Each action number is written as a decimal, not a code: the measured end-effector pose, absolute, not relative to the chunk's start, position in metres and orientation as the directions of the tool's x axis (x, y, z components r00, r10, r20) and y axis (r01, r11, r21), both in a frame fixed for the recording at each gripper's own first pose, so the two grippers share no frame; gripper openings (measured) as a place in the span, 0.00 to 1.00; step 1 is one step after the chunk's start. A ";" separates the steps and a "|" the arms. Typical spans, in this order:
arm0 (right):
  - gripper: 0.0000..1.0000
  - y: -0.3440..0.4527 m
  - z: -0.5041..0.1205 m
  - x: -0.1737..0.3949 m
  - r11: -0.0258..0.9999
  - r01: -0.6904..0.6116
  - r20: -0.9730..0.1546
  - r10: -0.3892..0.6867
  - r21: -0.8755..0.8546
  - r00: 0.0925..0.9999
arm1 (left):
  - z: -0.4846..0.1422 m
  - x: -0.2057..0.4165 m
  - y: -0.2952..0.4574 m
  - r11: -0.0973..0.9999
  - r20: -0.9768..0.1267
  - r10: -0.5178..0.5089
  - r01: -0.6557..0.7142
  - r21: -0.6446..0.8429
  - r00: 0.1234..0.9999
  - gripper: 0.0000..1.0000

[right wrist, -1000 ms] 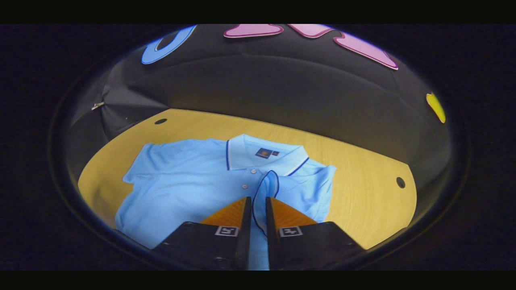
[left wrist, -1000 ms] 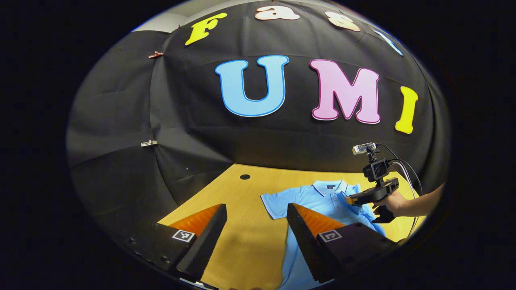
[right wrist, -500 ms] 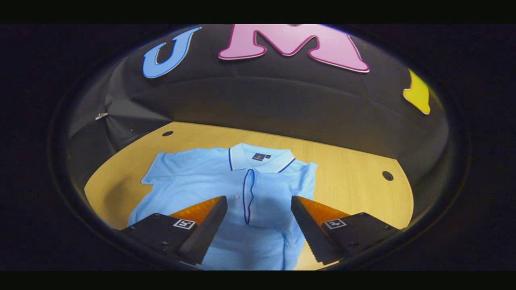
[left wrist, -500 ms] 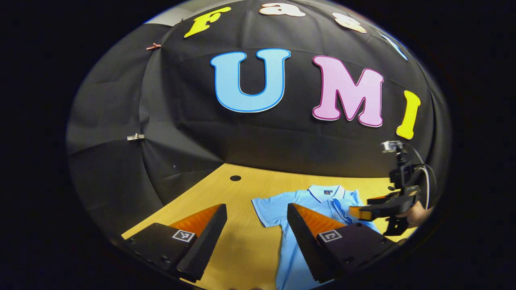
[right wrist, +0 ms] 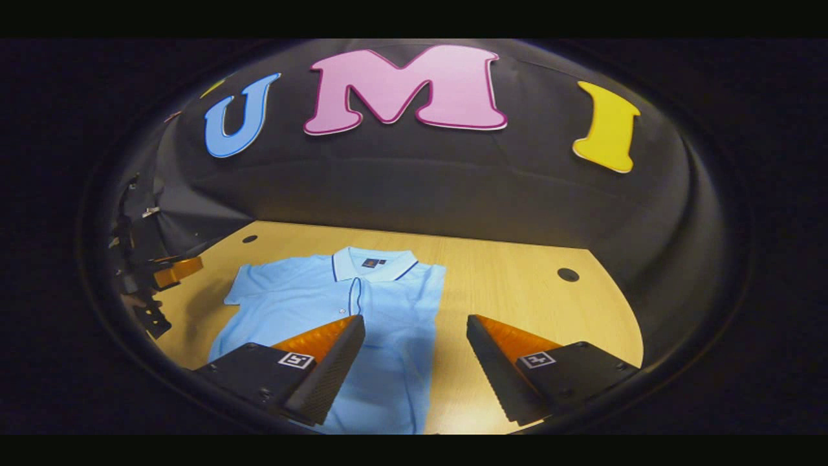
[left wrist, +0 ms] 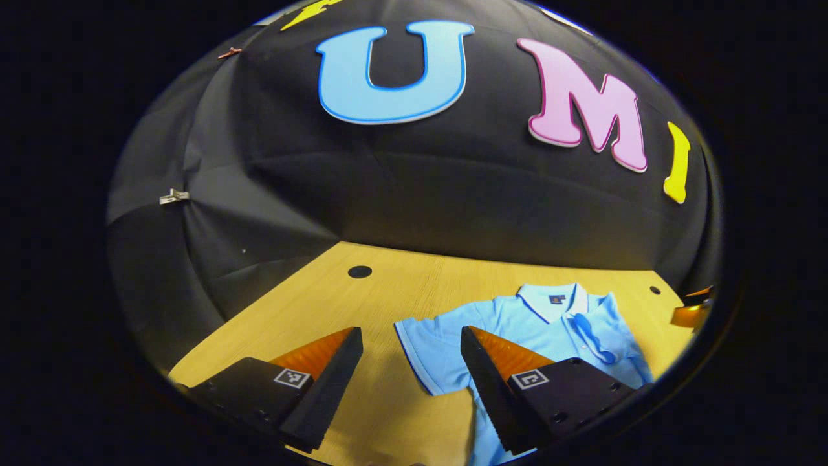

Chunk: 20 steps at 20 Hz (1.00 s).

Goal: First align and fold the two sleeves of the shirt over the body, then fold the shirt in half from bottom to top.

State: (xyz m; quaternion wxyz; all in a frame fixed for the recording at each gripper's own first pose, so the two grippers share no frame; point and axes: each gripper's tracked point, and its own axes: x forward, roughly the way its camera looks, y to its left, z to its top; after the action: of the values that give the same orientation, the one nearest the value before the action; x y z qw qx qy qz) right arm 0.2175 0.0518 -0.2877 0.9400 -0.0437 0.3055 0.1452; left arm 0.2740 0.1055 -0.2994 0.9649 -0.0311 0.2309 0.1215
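Note:
A light blue polo shirt lies face up on the wooden table, collar toward the wall. One sleeve lies folded flat over the chest; the other sleeve is spread out to the side. My right gripper is open, hovering above the shirt's folded side with nothing in it. My left gripper is open too, above the table beside the spread sleeve of the shirt. The other gripper appears at the far left in the right gripper view.
Two round holes mark the tabletop near the black cloth wall. Bare wood stretches left of the shirt. A metal clip pins the cloth.
My right gripper opened, let the sleeve drop flat onto the chest, and drew back to the right. My left gripper tilted down toward the spread sleeve.

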 end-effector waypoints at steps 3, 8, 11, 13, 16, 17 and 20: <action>0.96 0.038 -0.291 0.205 0.955 -0.296 -0.590 0.236 -0.005 0.772 | -0.335 0.309 0.112 0.975 -0.500 0.198 -0.220 0.015 0.843 0.97; 0.99 0.045 -0.297 0.207 0.957 -0.282 -0.583 0.263 0.060 0.769 | -0.377 0.350 0.129 0.975 -0.592 0.189 -0.221 0.020 0.783 0.97; 0.99 0.046 -0.302 0.209 0.955 -0.290 -0.577 0.267 0.055 0.772 | -0.393 0.359 0.133 0.977 -0.641 0.177 -0.212 0.023 0.746 0.97; 0.99 0.043 -0.305 0.208 0.955 -0.293 -0.579 0.263 0.042 0.772 | -0.399 0.365 0.133 0.981 -0.649 0.168 -0.190 0.038 0.742 0.97; 0.99 0.038 -0.313 0.205 0.957 -0.285 -0.594 0.259 0.052 0.762 | -0.398 0.369 0.123 0.985 -0.664 0.132 -0.171 0.007 0.736 0.95; 0.99 0.037 -0.315 0.204 0.959 -0.277 -0.601 0.258 0.064 0.757 | -0.400 0.369 0.122 0.986 -0.671 0.125 -0.164 0.004 0.731 0.85; 0.99 0.030 -0.322 0.203 0.965 -0.245 -0.614 0.247 0.089 0.750 | -0.401 0.371 0.107 0.990 -0.673 0.092 -0.138 -0.015 0.734 0.48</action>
State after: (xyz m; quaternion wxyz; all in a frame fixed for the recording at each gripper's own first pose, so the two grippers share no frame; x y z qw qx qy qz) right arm 0.2030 0.0296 -0.3225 0.9354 0.0014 0.3282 0.1314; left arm 0.3711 0.1072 -0.4012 0.9305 -0.0321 0.3595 0.0618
